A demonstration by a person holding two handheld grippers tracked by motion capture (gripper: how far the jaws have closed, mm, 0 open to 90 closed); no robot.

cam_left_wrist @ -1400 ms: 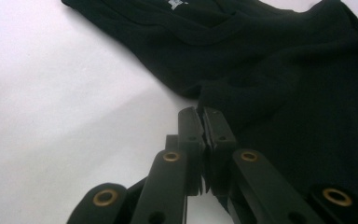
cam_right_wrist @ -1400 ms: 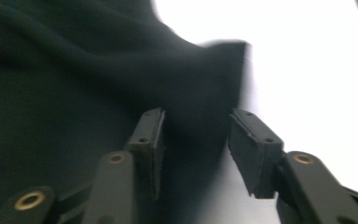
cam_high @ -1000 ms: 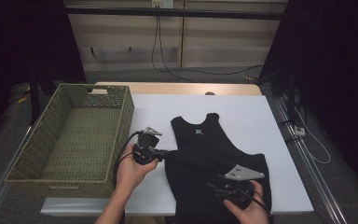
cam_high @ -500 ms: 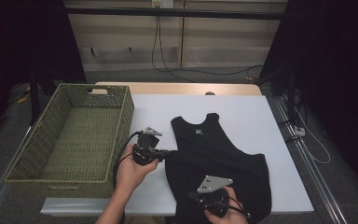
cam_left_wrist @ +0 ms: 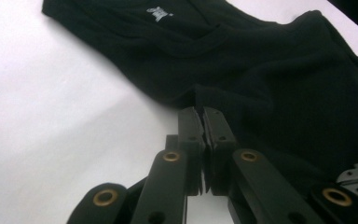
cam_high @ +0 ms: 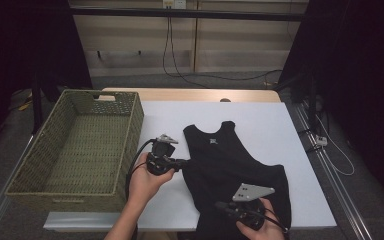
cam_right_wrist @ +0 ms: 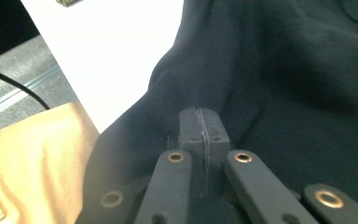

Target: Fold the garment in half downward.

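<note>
High view, black tank top (cam_high: 230, 165) flat on white table (cam_high: 280, 130), left gripper (cam_high: 182, 162) clenched at its left edge, right gripper (cam_high: 220, 205) clamped at its lower hem, wicker basket (cam_high: 80, 145) left of the left gripper, bare table right of both; left gripper view, jaws pinched at the fabric's edge (cam_left_wrist: 186, 95); right gripper view, jaws just closed, pinched on a fabric fold (cam_right_wrist: 205, 84), table's near edge at left.

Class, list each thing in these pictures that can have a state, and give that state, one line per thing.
Black top: lying flat on the table, neck away from the person, its near hem rumpled.
Basket: upright, nothing in it.
Left gripper: jaws shut on the top's side edge.
Right gripper: jaws have just closed, shut on the top's near hem.
Table: covered in white.
</note>
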